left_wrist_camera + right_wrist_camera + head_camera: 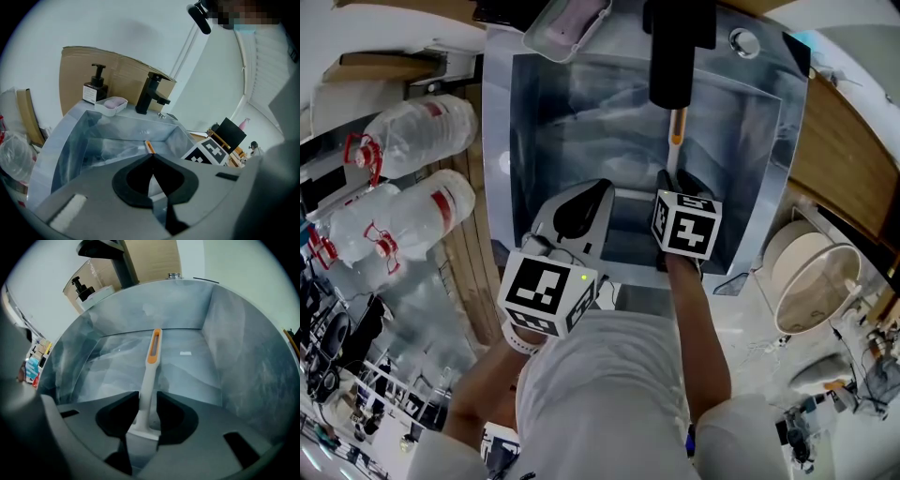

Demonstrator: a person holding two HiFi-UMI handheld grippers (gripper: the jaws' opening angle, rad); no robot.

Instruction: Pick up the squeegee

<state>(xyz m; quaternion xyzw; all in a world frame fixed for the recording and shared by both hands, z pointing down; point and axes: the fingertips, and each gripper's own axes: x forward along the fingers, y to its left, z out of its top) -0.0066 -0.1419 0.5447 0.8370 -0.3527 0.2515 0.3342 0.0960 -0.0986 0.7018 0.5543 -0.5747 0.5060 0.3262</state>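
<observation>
The left gripper hovers over the near rim of the sink with its jaws together and nothing between them. The right gripper points steeply down into the basin, and its jaws are clamped on the squeegee, one dark pad against each side of the handle low down, just above the wide head. The squeegee lies on the sink floor, its handle running away from the gripper towards the tap.

At far left, beside the sink, lie two clear plastic bottles with red carry loops and red label bands. The writing on them is too small to read. The sink is a square, straight-walled basin of brushed steel with dull streaks across its floor. On its back rim sit a pump bottle with a white label that cannot be read, a shallow clear dish holding something pink, and the boxy matt black tap, with brown cardboard behind them. The squeegee handle is smooth white plastic with an orange slotted insert at its far end. To the right of the sink pale round plates stand on edge.
</observation>
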